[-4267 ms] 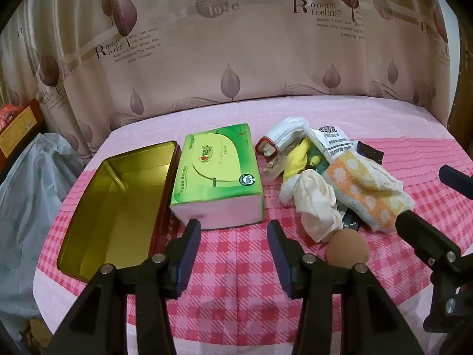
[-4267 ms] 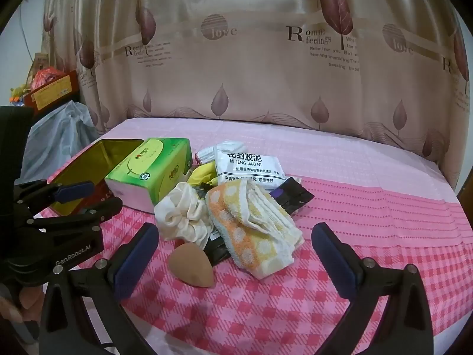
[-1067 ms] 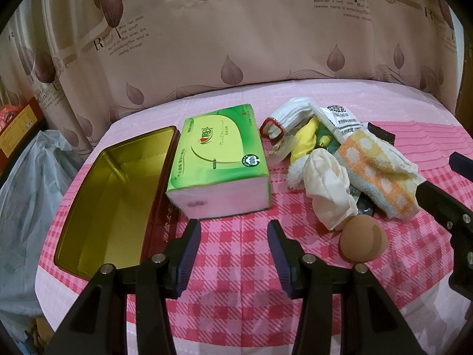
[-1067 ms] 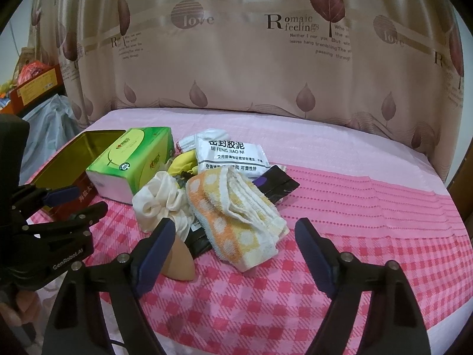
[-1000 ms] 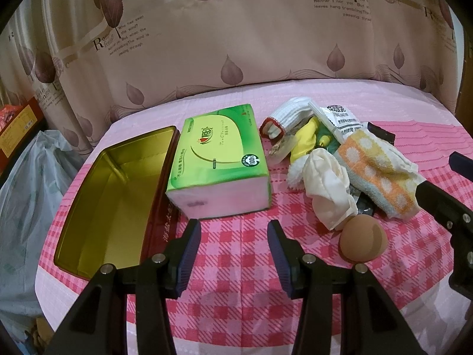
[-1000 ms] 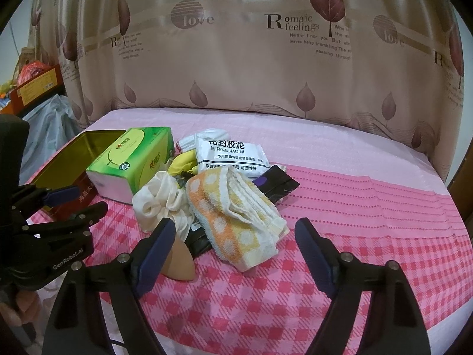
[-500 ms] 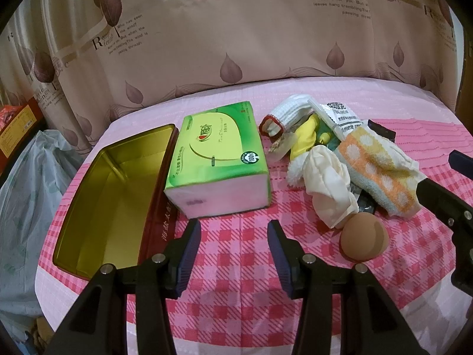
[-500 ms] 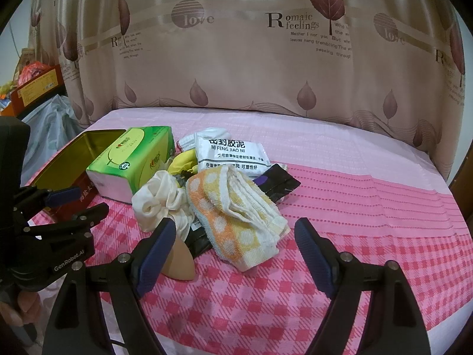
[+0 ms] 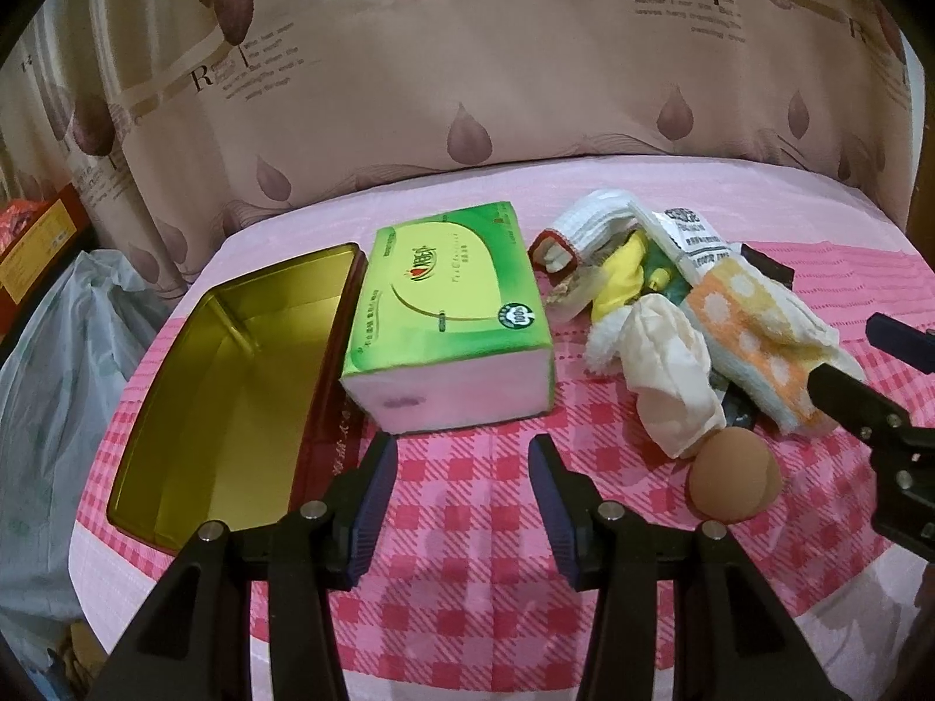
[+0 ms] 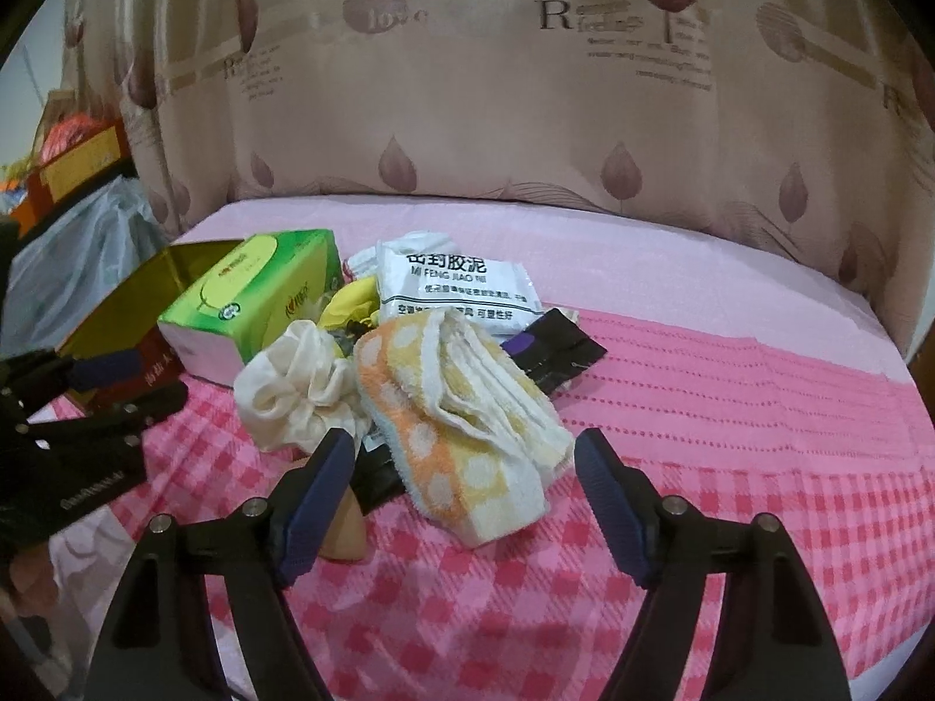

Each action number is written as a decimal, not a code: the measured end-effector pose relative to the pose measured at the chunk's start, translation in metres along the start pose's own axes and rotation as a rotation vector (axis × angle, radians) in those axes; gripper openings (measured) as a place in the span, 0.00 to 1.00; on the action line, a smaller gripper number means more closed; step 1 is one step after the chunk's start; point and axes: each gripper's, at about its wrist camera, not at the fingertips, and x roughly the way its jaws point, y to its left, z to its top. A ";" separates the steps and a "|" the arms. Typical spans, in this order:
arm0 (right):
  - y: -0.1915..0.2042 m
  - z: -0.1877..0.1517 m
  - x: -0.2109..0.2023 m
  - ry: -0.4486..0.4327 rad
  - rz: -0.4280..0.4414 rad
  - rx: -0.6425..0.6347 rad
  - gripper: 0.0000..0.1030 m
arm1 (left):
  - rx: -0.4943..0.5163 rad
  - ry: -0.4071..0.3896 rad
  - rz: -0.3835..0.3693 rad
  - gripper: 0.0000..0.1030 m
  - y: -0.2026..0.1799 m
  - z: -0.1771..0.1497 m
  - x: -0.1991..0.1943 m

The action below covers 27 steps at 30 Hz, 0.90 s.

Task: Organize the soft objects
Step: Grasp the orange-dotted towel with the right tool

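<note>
Behind right hand-held gripper (image 10: 464,467), fingers apart, sponge (image 9: 734,474) half-hidden; left hand-held gripper (image 9: 461,470) likewise apart.

Both wrist views low, near, facing curtain (image 9: 467,87) (sharing towel (image 10: 461,409)).

leaf-print curtain (image 9: 467,87), grey plastic bag (image 9: 52,350)

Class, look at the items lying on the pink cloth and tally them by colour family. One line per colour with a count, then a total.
Green: 1, tissue pack
Gold: 1, open tin
Orange-yellow: 1, spotted towel
Cream: 1, scrunchie
Tan: 1, makeup sponge
White: 1, printed packet
Black: 1, sachet
Total: 7; the half-hidden yellow and white pieces are not counted.
</note>
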 end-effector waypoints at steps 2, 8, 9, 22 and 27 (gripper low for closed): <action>0.000 0.003 0.007 0.010 0.001 -0.018 0.72 | -0.006 0.004 0.000 0.46 0.003 0.001 0.001; 0.004 0.010 0.031 0.050 -0.005 -0.066 0.72 | -0.010 0.008 -0.007 0.46 0.005 0.002 0.004; 0.004 0.010 0.034 0.053 -0.006 -0.072 0.72 | -0.009 0.009 -0.008 0.46 0.005 0.002 0.004; 0.005 0.009 0.048 0.067 0.025 -0.094 0.39 | 0.064 0.000 -0.070 0.46 -0.018 -0.008 0.005; 0.004 0.008 0.040 0.067 0.028 -0.103 0.24 | 0.062 0.007 -0.108 0.46 -0.021 -0.005 0.002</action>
